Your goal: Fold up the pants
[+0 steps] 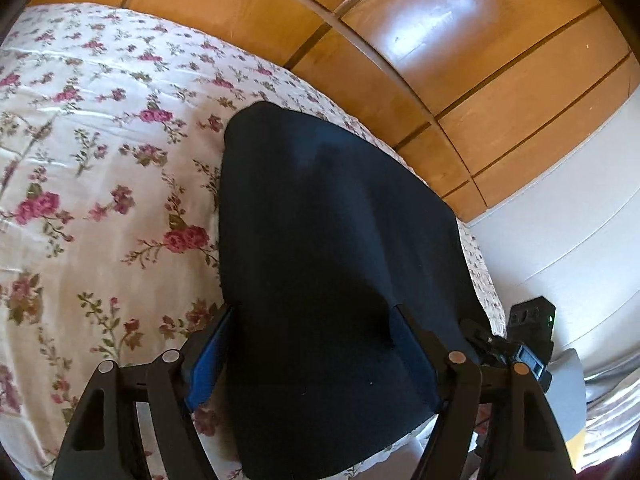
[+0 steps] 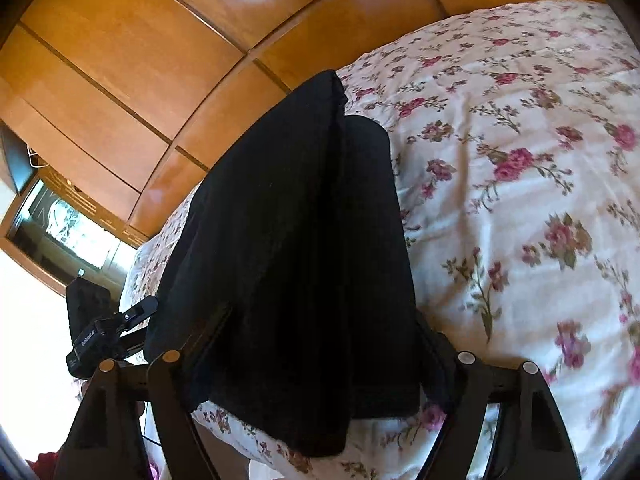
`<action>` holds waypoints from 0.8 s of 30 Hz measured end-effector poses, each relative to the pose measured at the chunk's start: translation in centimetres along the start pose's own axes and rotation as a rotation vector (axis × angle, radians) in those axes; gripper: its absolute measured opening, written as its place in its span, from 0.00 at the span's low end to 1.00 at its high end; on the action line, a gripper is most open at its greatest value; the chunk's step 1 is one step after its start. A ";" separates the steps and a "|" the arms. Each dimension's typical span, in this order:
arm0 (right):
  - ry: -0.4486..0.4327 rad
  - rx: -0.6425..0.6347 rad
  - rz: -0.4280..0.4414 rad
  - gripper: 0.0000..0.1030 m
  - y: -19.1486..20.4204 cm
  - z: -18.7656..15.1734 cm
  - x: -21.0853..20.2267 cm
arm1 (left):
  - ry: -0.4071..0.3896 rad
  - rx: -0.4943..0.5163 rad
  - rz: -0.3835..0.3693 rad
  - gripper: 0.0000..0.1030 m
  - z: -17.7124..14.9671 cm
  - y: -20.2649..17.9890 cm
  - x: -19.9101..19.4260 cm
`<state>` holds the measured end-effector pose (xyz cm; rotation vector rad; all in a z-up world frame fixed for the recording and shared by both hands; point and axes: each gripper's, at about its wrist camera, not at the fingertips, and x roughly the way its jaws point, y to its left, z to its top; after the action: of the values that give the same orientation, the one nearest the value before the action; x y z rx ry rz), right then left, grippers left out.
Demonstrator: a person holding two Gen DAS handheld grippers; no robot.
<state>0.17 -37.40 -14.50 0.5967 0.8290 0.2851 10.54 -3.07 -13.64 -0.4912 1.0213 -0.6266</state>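
The dark navy pants [image 1: 332,248] lie lengthwise along the edge of the floral bed sheet [image 1: 100,184]. In the left wrist view my left gripper [image 1: 316,320] has its blue-padded fingers [image 1: 208,360] on either side of the near end of the cloth, which fills the gap between them. In the right wrist view the pants [image 2: 296,248] look black, with a folded layer on top. My right gripper [image 2: 320,316] also straddles their near end, its fingers mostly hidden by the cloth. The other gripper shows at the frame edge in each view [image 1: 528,340] [image 2: 100,332].
Wooden wardrobe doors [image 1: 400,40] stand close behind the bed's far edge. A white wall or panel [image 1: 560,220] lies to the right in the left wrist view. A window or mirror [image 2: 68,224] shows at the left in the right wrist view.
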 end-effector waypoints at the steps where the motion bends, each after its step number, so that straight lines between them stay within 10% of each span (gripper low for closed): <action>1: 0.000 -0.006 -0.003 0.78 0.2 0.1 0.2 | 0.003 0.011 0.005 0.75 0.0 -0.1 0.1; 12: -0.072 -0.167 -0.067 0.49 4.2 -0.1 -0.7 | -0.136 0.189 0.155 0.33 -0.9 -4.8 -2.2; 24: -0.224 -0.279 0.006 0.46 7.6 3.5 -2.3 | -0.299 0.353 0.178 0.29 3.2 -9.2 -4.9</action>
<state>1.30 -33.67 -6.70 0.3615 0.5590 0.3262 9.23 -6.13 -3.24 -0.1727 0.6444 -0.5407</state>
